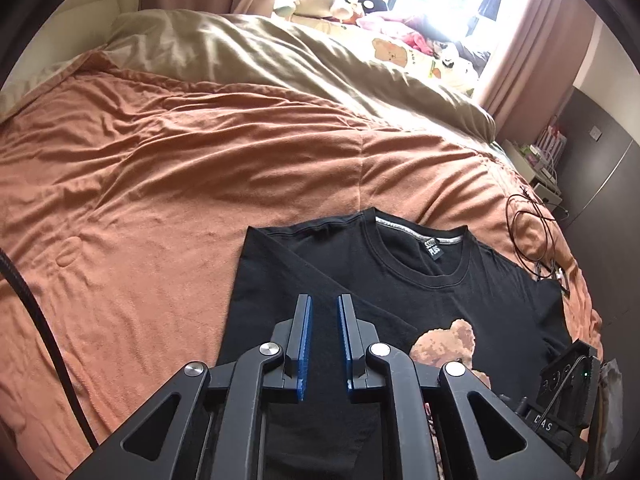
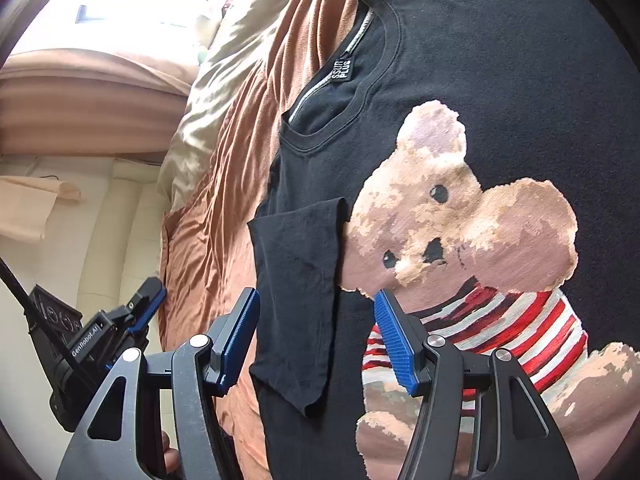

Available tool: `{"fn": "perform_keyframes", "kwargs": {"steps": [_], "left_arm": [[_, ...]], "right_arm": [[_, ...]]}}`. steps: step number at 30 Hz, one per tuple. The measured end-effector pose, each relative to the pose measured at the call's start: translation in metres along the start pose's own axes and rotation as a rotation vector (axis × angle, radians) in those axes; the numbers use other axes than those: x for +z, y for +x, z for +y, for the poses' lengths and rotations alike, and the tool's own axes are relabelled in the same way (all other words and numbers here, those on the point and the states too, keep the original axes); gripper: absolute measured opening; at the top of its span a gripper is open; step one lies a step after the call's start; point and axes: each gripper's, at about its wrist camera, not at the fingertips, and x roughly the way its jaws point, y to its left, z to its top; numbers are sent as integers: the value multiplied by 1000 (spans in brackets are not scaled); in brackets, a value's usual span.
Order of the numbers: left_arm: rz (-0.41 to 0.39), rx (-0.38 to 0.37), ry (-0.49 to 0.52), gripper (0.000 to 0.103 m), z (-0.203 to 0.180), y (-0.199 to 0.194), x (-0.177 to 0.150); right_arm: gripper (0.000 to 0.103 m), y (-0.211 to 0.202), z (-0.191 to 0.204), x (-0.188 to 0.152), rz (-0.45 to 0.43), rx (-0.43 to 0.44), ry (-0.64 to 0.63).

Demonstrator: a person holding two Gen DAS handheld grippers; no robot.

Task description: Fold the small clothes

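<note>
You are hovering both empty tools, left tool narrowly parted, right tool wide, over the black bear T-shirt lying lengthwise, collar pointing away up the bed.

I note the T-shirt is matt black knit cloth; its bear print looks rough, fuzzy. Beneath the T-shirt, the bedspread is soft, wrinkled orange cloth. Left hand-held gripper: matt black frame, ribbed blue pads.

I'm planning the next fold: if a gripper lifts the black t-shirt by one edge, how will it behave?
The black t-shirt will probably drape limply: its folded-in sleeve already lies soft and creased. It looks thin, so likely light. On the rumpled orange blanket it may drag and bunch rather than slide.
</note>
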Motion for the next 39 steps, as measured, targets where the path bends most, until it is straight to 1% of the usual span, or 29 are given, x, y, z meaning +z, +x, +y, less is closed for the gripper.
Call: {"fn": "perform_keyframes", "kwargs": {"steps": [3, 8, 15, 18, 19, 21, 23, 25, 28, 30, 32, 33, 35, 37, 38, 39], "left_arm": [[16, 12, -3, 14, 11, 6, -9], [65, 26, -20, 14, 36, 21, -29], [123, 40, -59, 14, 75, 40, -54], [148, 44, -72, 14, 87, 44, -66], [157, 46, -73, 14, 90, 45, -70], [174, 55, -78, 14, 97, 46, -79], [180, 49, -91, 14, 102, 44, -86], [168, 43, -104, 14, 106, 36, -91], [165, 66, -114, 14, 105, 22, -97], [166, 45, -126, 14, 102, 12, -99], [155, 41, -119, 14, 94, -1, -101], [152, 44, -110, 14, 89, -6, -101], [148, 34, -96, 16, 77, -17, -101], [134, 18, -85, 25, 63, -28, -100], [125, 13, -77, 28, 56, -35, -101], [116, 7, -69, 36, 47, -40, -100]], "right_arm": [[58, 3, -2, 0, 3, 7, 4], [58, 18, 4, -5, 22, 3, -20], [58, 46, 28, -18, 35, -47, -106], [58, 54, 36, -22, 45, -45, -129], [55, 57, 39, -23, 53, -46, -137], [55, 60, 43, -24, 59, -63, -152], [55, 60, 45, -24, 65, -76, -156], [55, 52, 49, -24, 61, -93, -170], [55, 32, 58, -25, 38, -124, -211], [55, 15, 67, -25, 18, -136, -239], [55, -6, 75, -25, -8, -174, -270], [55, -19, 78, -25, -27, -178, -276], [59, -39, 77, -29, -50, -183, -273], [66, -58, 78, -36, -75, -205, -286], [67, -66, 76, -39, -85, -218, -298], [68, -76, 75, -44, -93, -244, -313]]}}
